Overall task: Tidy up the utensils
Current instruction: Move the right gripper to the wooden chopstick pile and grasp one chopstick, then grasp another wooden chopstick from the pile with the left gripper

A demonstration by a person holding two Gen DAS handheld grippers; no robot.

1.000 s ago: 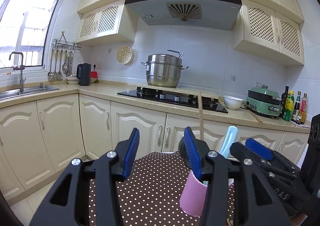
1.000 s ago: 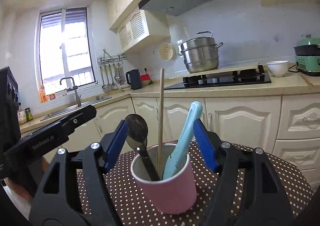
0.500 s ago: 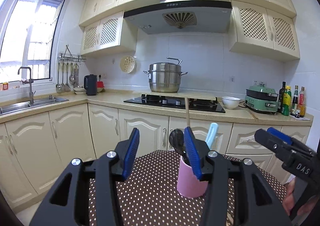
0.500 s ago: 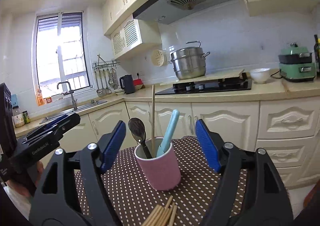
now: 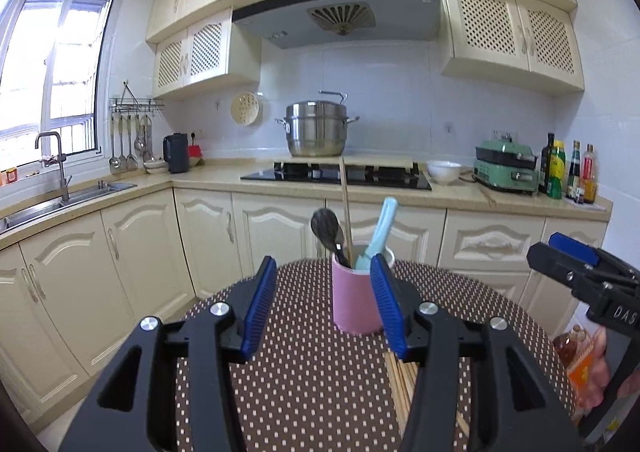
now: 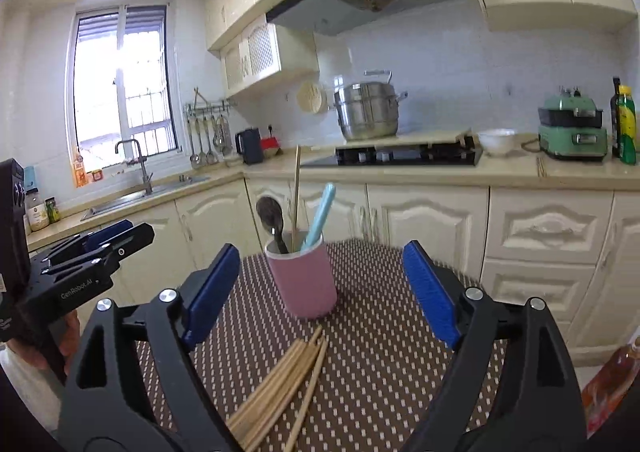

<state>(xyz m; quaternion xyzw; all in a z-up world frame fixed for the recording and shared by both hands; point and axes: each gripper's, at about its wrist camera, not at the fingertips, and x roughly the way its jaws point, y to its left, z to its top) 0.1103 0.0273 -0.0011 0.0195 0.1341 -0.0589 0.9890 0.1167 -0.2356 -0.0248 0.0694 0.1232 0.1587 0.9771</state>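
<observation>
A pink cup (image 5: 356, 300) (image 6: 304, 280) stands upright on the brown polka-dot table (image 5: 304, 380) (image 6: 376, 352). It holds a dark spoon (image 6: 271, 217), one wooden chopstick (image 6: 296, 196) and a light blue utensil (image 6: 320, 212). Several loose chopsticks (image 6: 280, 384) (image 5: 398, 380) lie on the cloth in front of the cup. My left gripper (image 5: 322, 306) is open with nothing between its fingers, the cup just beyond its right finger. My right gripper (image 6: 320, 292) has its jaws opening wide, empty, pulled back from the cup.
Kitchen cabinets and a counter with a hob, a steel pot (image 5: 318, 128), a white bowl (image 5: 443, 170) and a green appliance (image 5: 506, 168) run behind the table. A sink (image 5: 60, 200) lies at the left. A bottle (image 6: 612, 376) stands beside the table on the right.
Both grippers have drawn back from the cup, which now looks smaller and farther off. The right gripper's jaws have spread wider. The loose chopsticks have come into view.
</observation>
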